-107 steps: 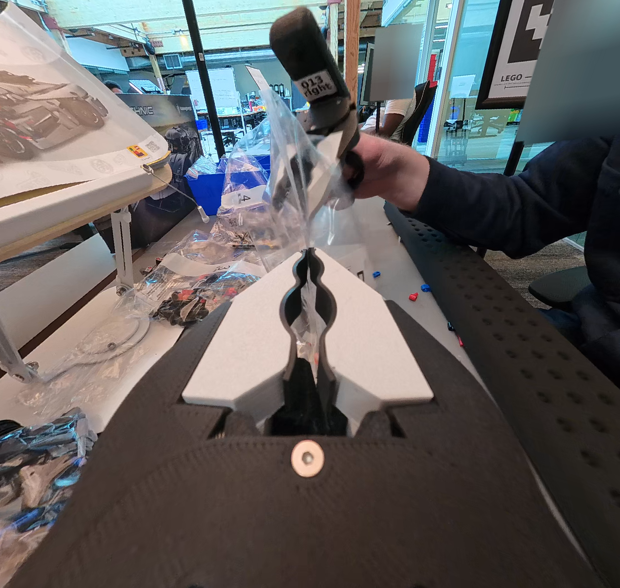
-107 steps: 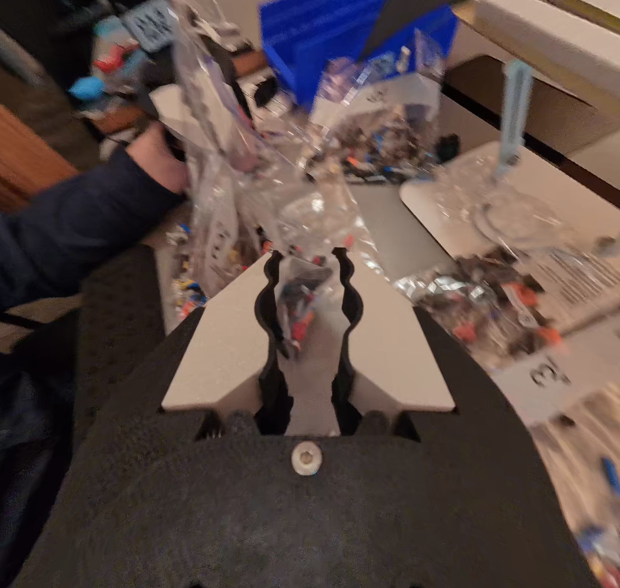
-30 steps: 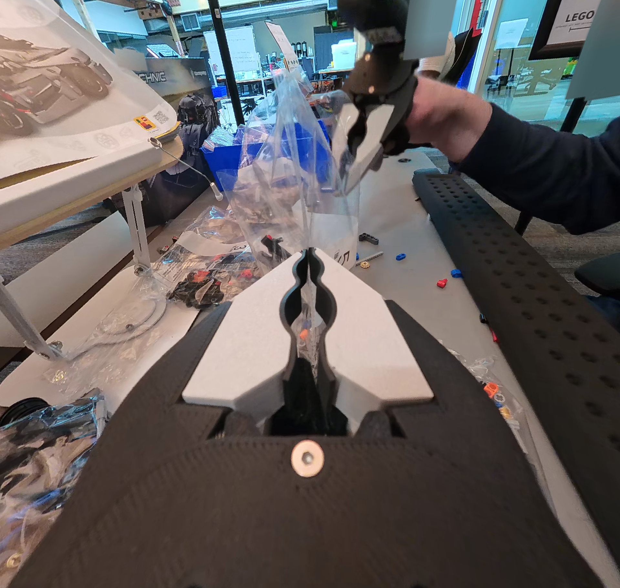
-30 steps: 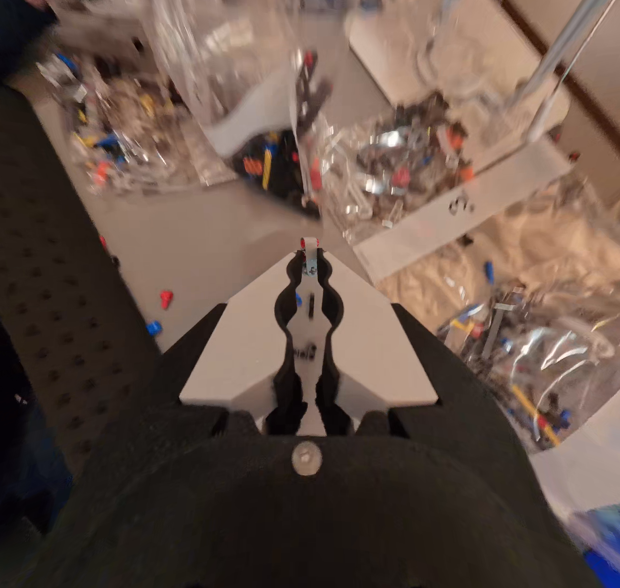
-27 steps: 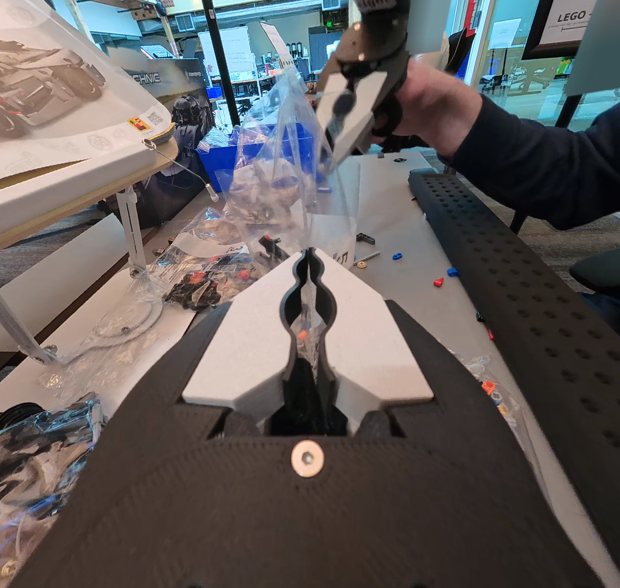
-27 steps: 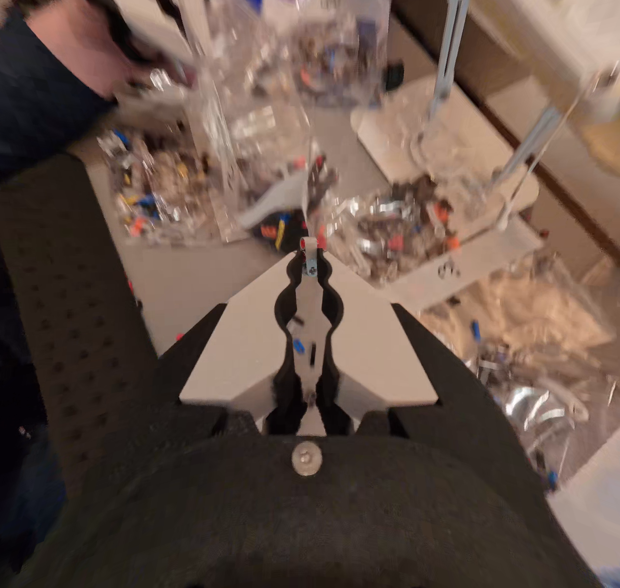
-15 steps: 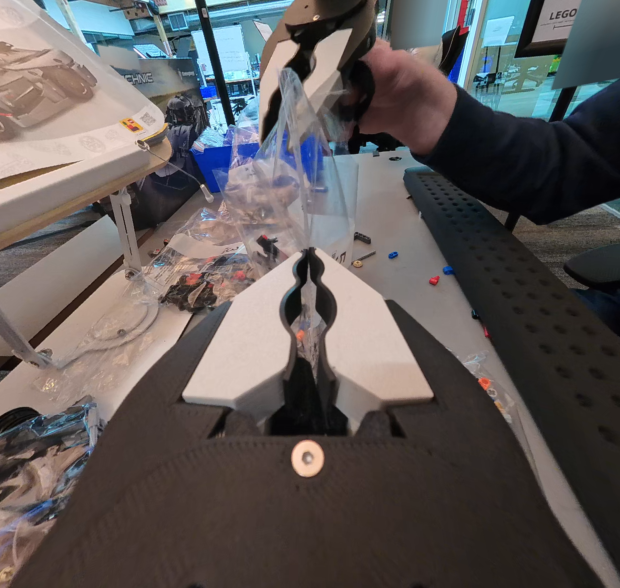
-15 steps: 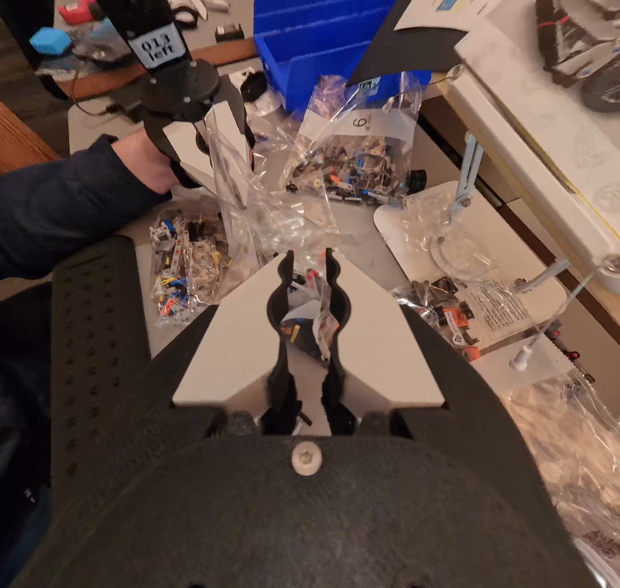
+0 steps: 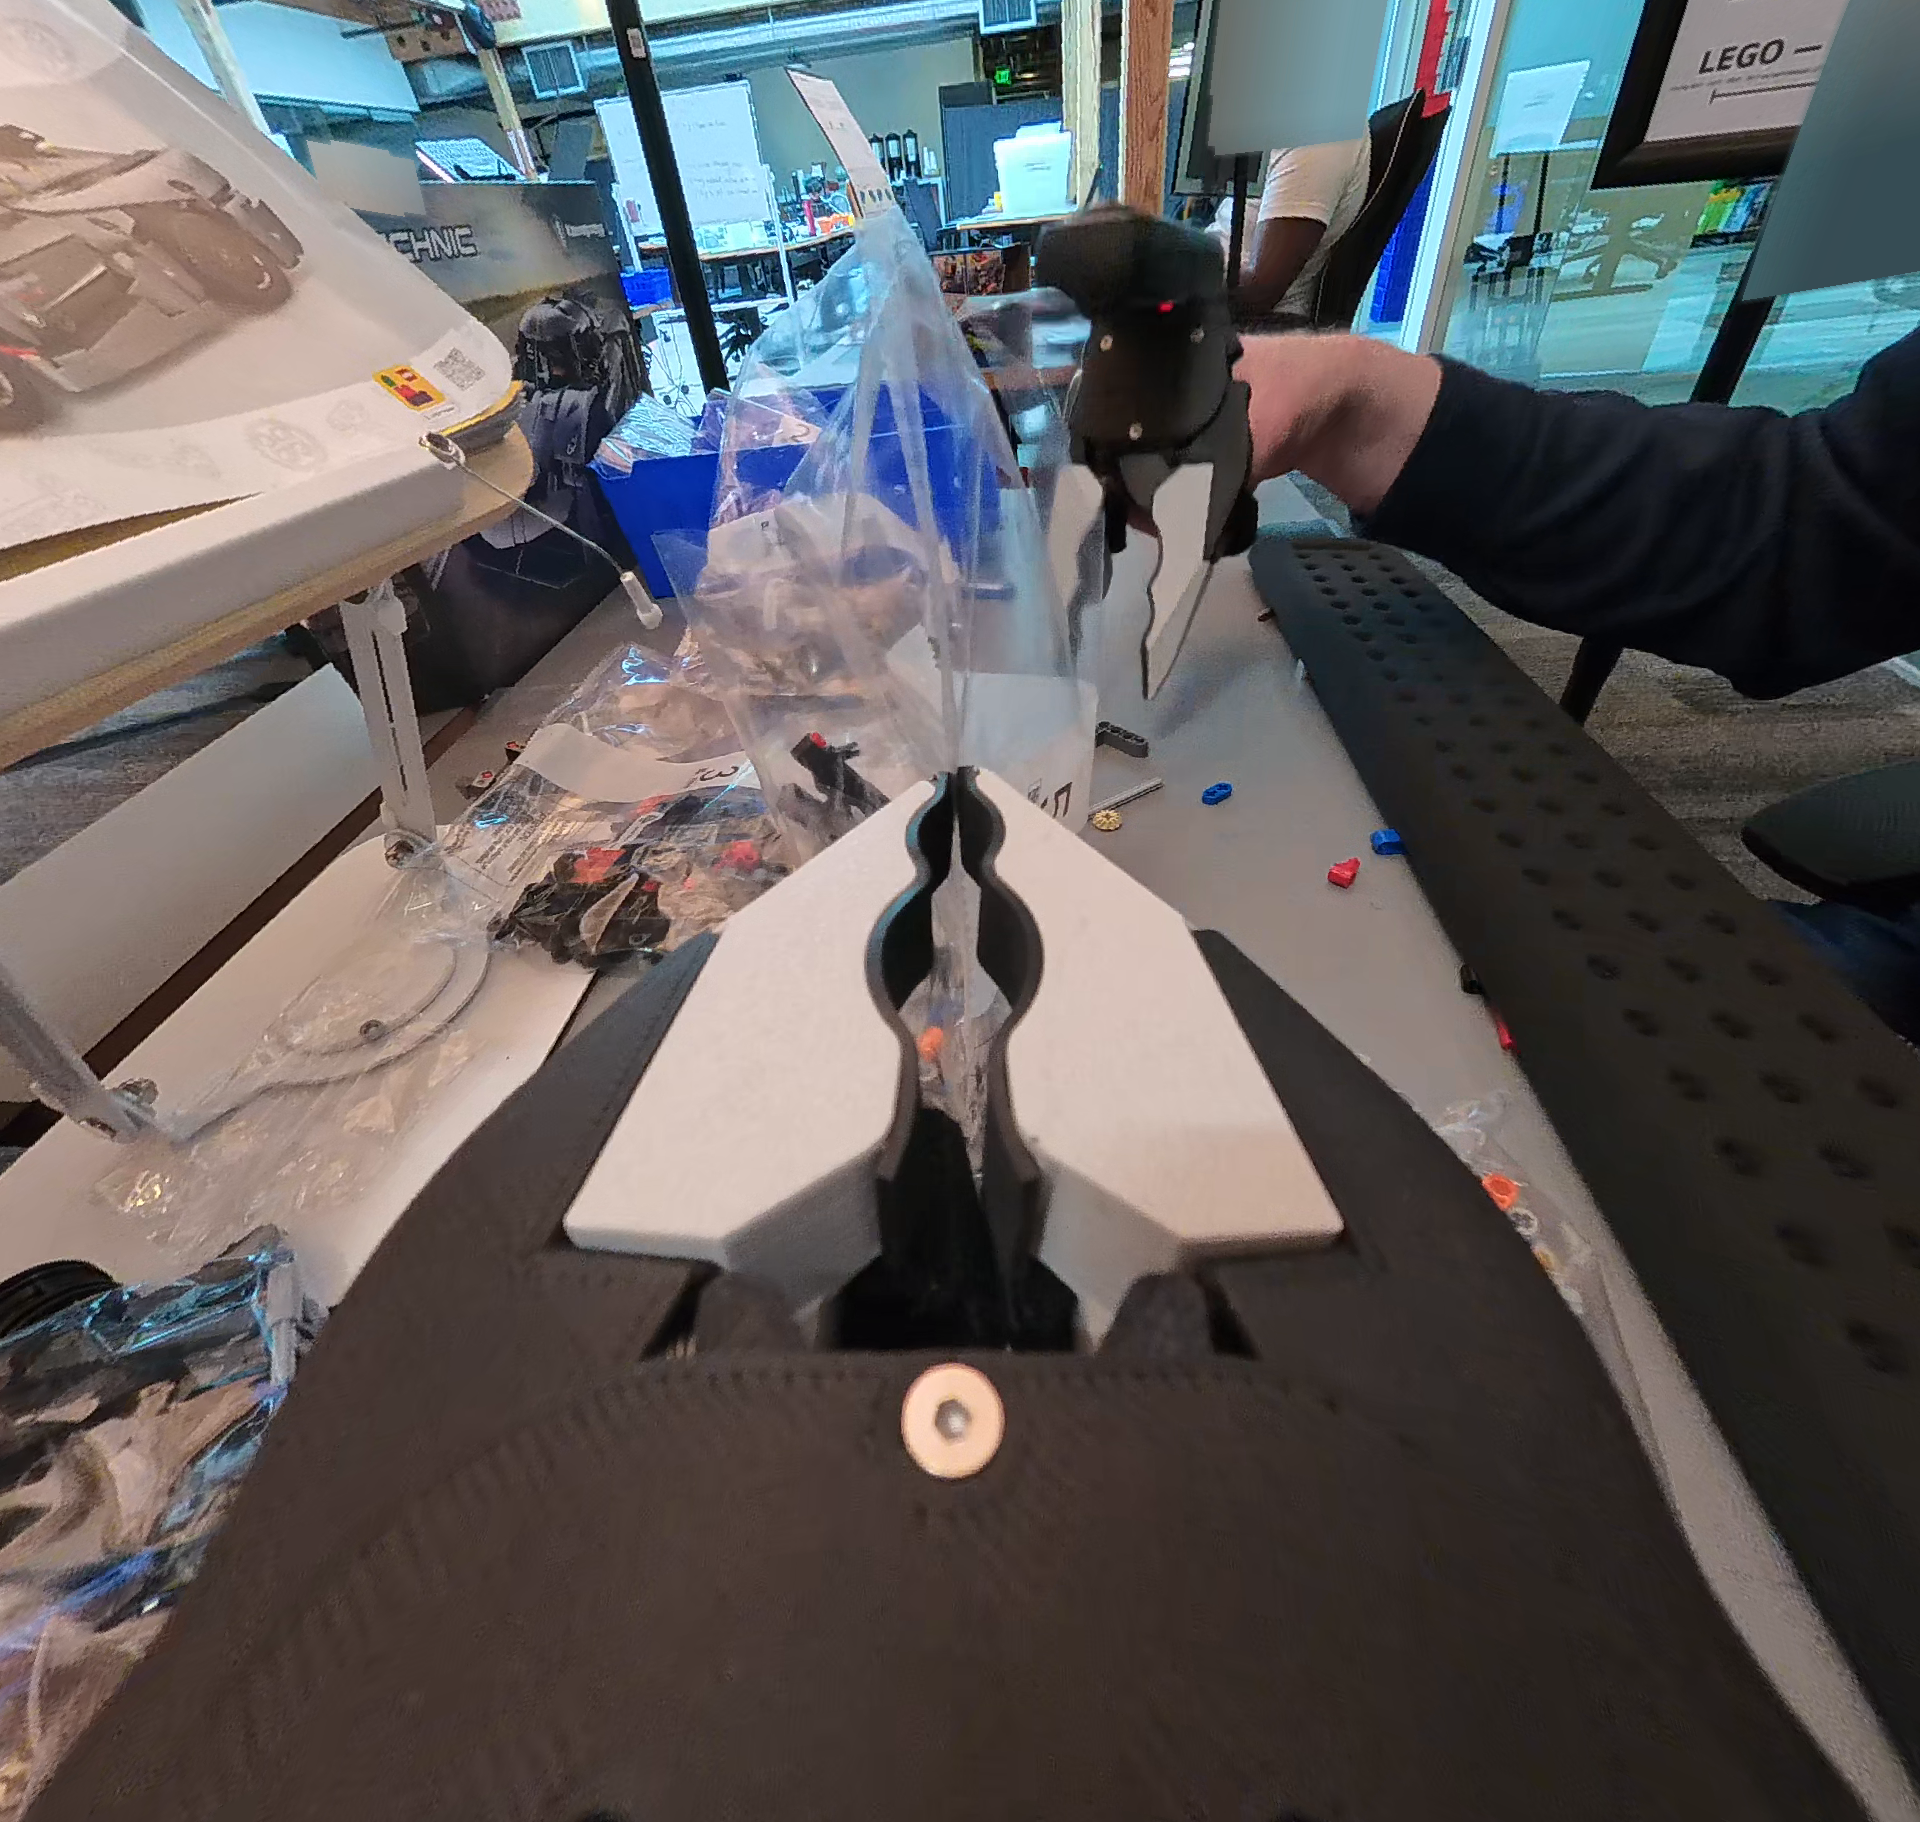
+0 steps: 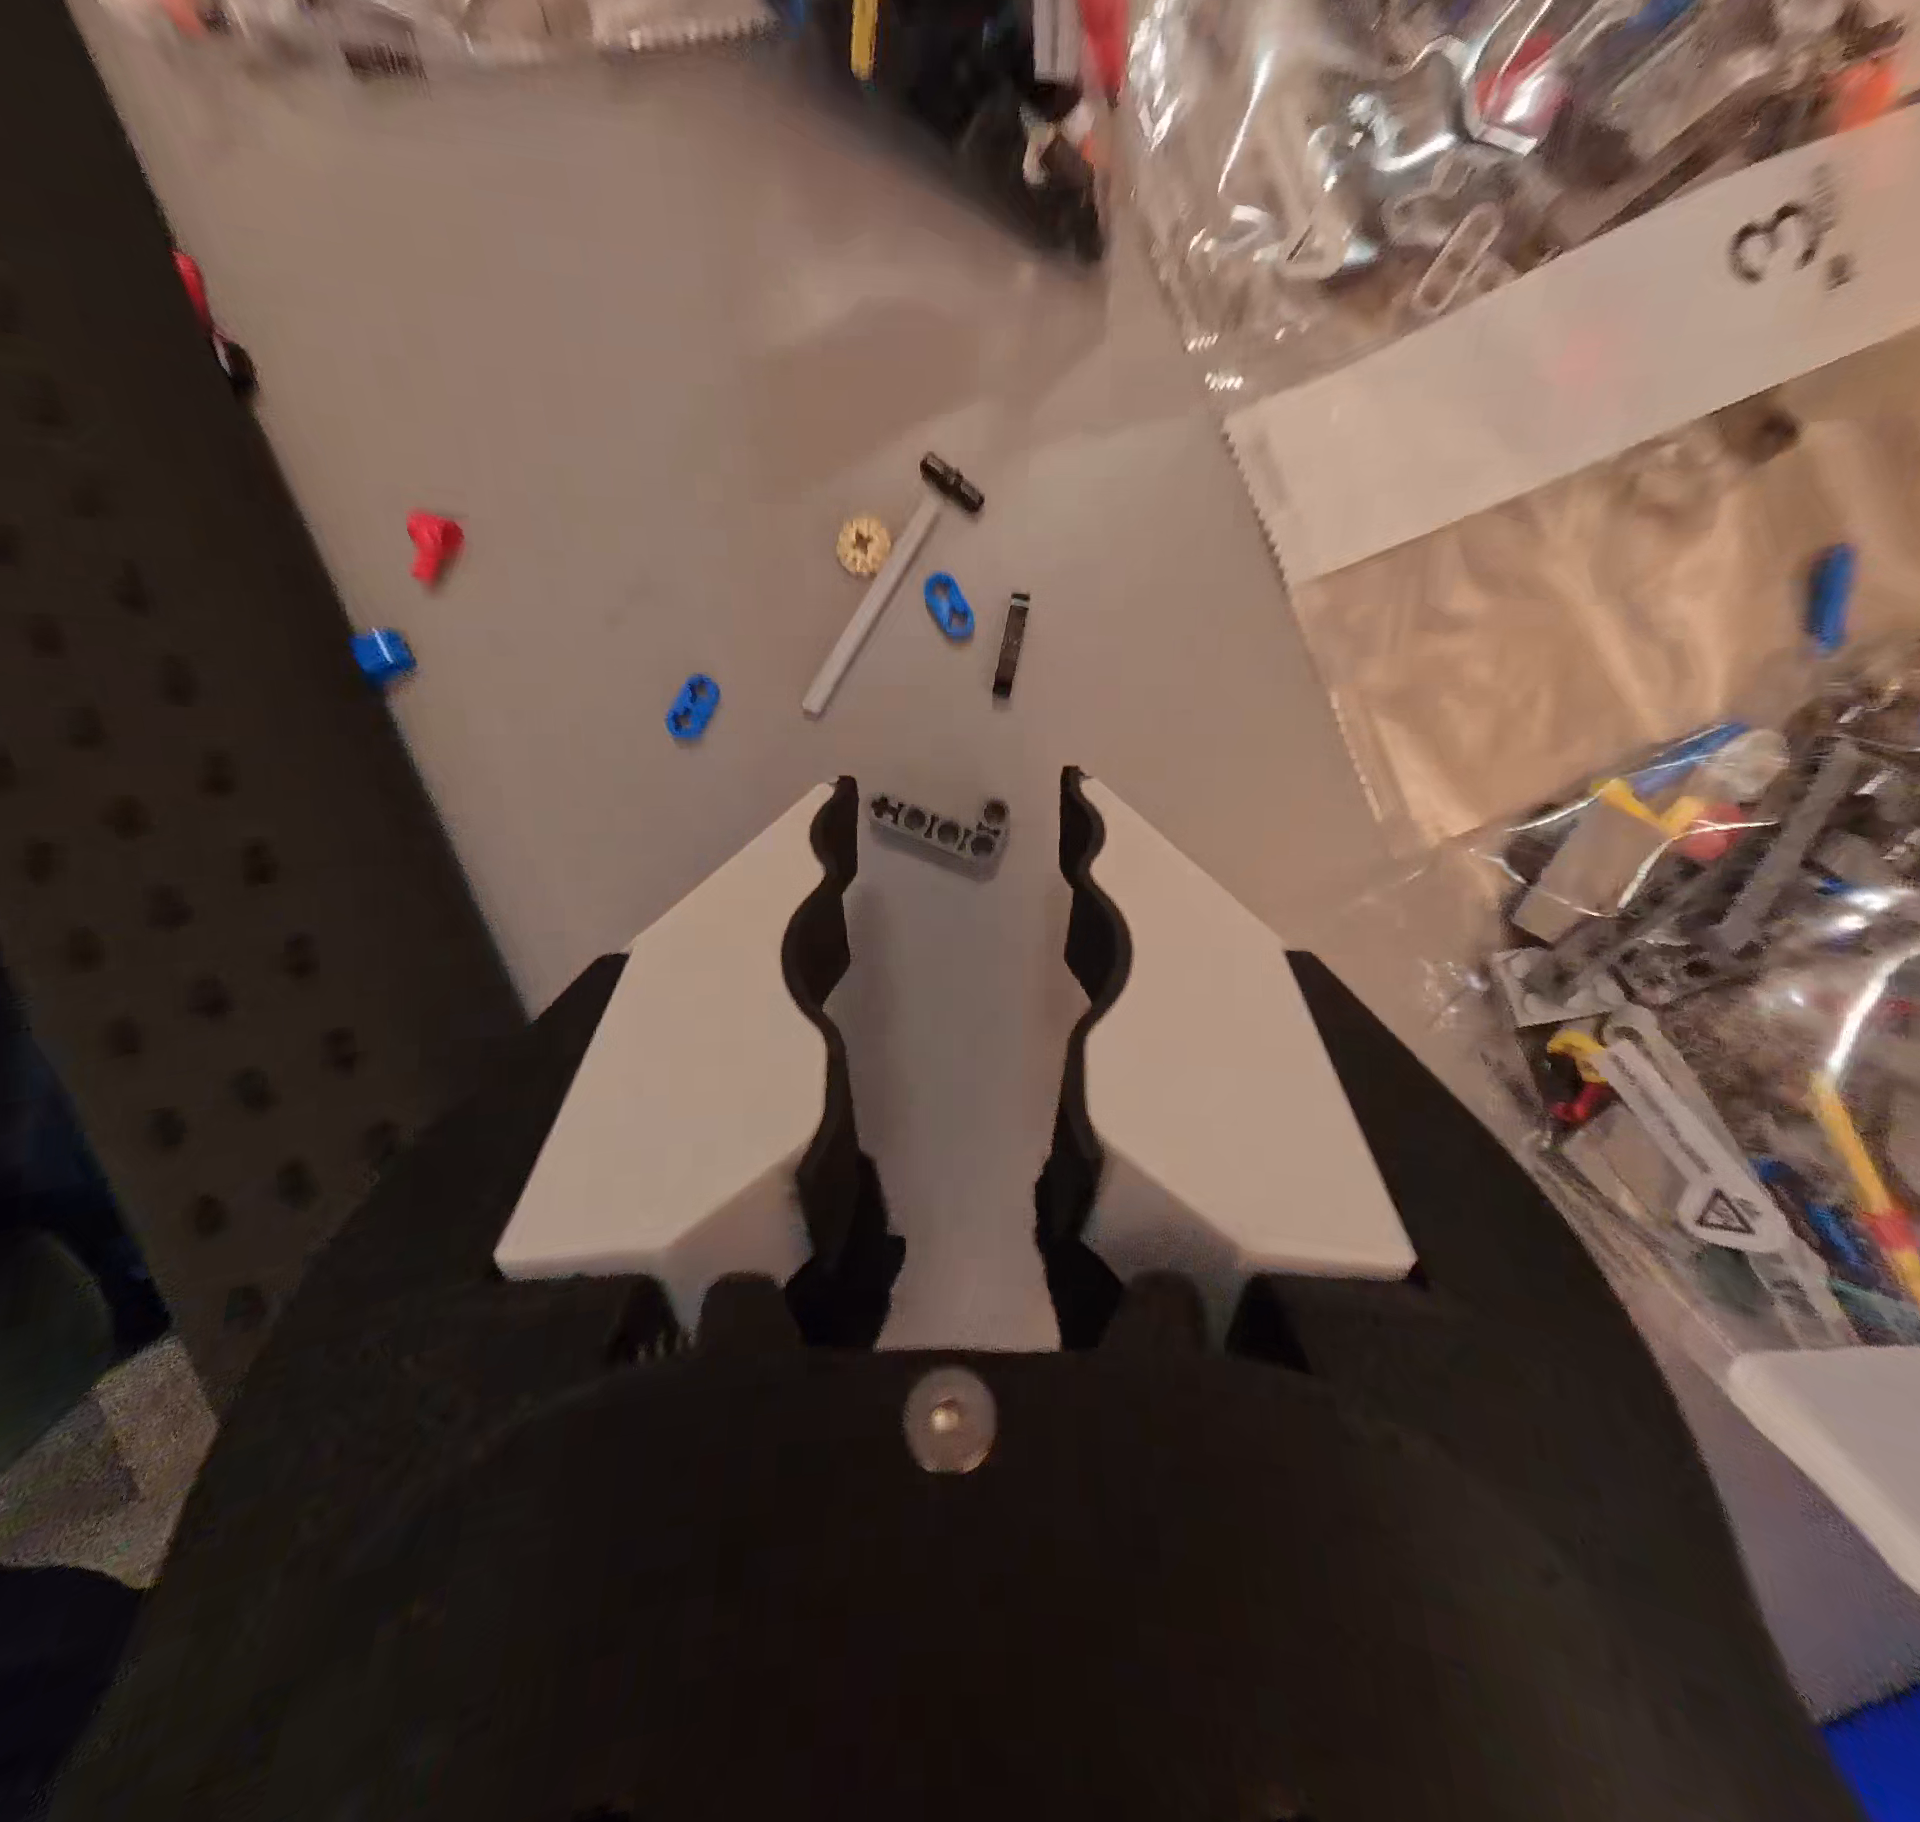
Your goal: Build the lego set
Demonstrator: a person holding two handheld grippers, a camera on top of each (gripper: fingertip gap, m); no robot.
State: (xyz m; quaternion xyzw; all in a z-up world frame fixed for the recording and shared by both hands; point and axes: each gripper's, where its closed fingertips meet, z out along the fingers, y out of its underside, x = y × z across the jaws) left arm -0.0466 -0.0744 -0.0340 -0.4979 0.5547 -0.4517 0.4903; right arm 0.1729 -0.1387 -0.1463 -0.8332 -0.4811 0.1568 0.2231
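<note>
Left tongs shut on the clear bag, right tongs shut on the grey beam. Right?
Half right. The left tongs are shut on the clear bag. The right wrist view shows the right tongs open, with the grey beam lying loose on the table between the tips.

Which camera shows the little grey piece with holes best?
The right wrist view: the grey piece lies on the table just ahead of the open right gripper. The left wrist view doesn't clearly show it.
</note>
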